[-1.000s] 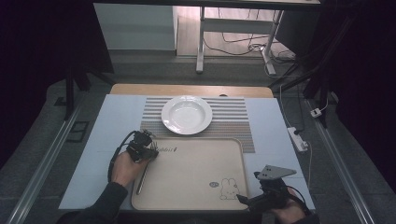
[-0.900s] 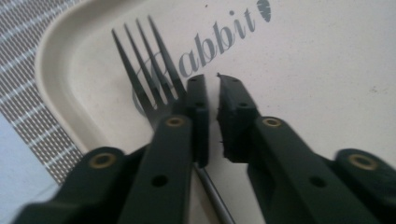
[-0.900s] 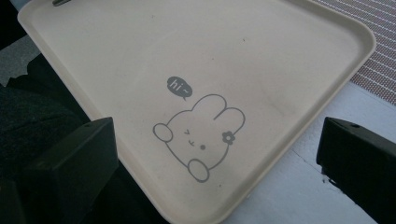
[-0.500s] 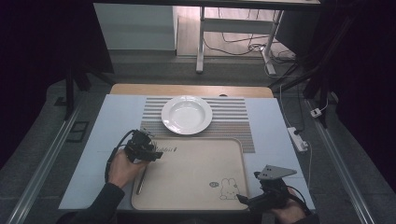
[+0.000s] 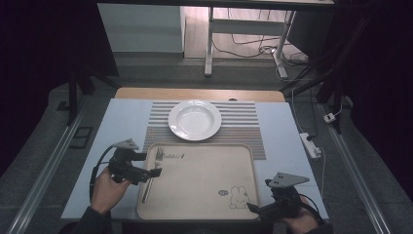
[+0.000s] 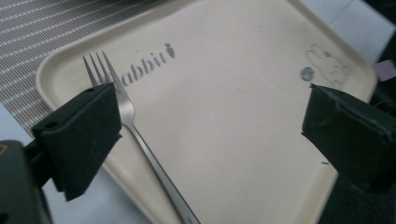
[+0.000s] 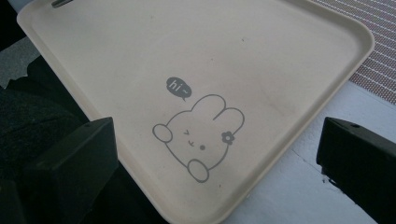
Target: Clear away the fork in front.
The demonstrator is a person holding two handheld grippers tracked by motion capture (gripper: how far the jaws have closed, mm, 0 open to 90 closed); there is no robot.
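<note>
A metal fork (image 5: 150,179) lies along the left side of the beige tray (image 5: 204,195), tines toward the far edge. My left gripper (image 5: 155,171) hovers just left of it; its jaws have just been opening and now stand open. In the left gripper view (image 6: 210,126) the fork (image 6: 128,114) rests on the tray (image 6: 224,93) beside the left pad, free of both pads. My right gripper (image 5: 253,208) is open at the tray's near right corner. In the right gripper view (image 7: 215,163) its jaws straddle the rabbit drawing (image 7: 201,135), holding nothing.
A white plate (image 5: 195,119) sits on a striped placemat (image 5: 243,129) just beyond the tray. A power strip (image 5: 310,145) lies at the table's right edge. The pale table cover (image 5: 122,126) shows left and right of the tray.
The left gripper has opened, risen and drawn back to the left and toward the person, leaving the fork lying on the tray. The right gripper has stayed put.
</note>
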